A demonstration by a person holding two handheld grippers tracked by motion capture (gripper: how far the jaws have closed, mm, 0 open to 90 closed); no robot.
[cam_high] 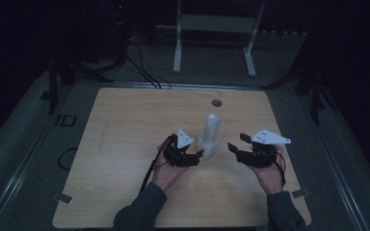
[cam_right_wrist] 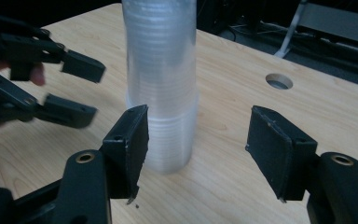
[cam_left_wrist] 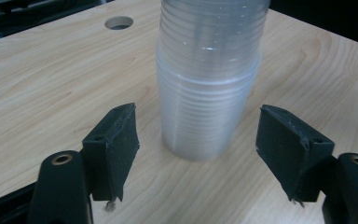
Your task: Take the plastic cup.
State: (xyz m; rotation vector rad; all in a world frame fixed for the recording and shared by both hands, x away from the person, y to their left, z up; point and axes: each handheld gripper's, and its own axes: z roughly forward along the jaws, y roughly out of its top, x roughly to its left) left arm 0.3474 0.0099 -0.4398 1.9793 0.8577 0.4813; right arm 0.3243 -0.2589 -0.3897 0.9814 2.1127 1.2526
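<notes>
Spanning most of the high view, the wooden tabletop point(cam_high: 125, 159) carries a tall stack of clear plastic cups point(cam_high: 210, 134), which stands upright a little right of the tabletop's middle, nearer the far edge than the near one. A round hole point(cam_high: 217, 102) is cut in the tabletop close to the far edge, just beyond the stack. The left gripper point(cam_high: 192, 156) sits just left of the stack's base, toward the near edge; its jaws stand apart with nothing between them, and the stack rises just ahead of the gap, touching neither jaw. The right gripper point(cam_high: 236, 143) hovers on the other side of the stack, near it but apart from it, toward the right edge. Its jaws are also apart and hold nothing; the stack stands ahead of them, off to the side of its left jaw.
</notes>
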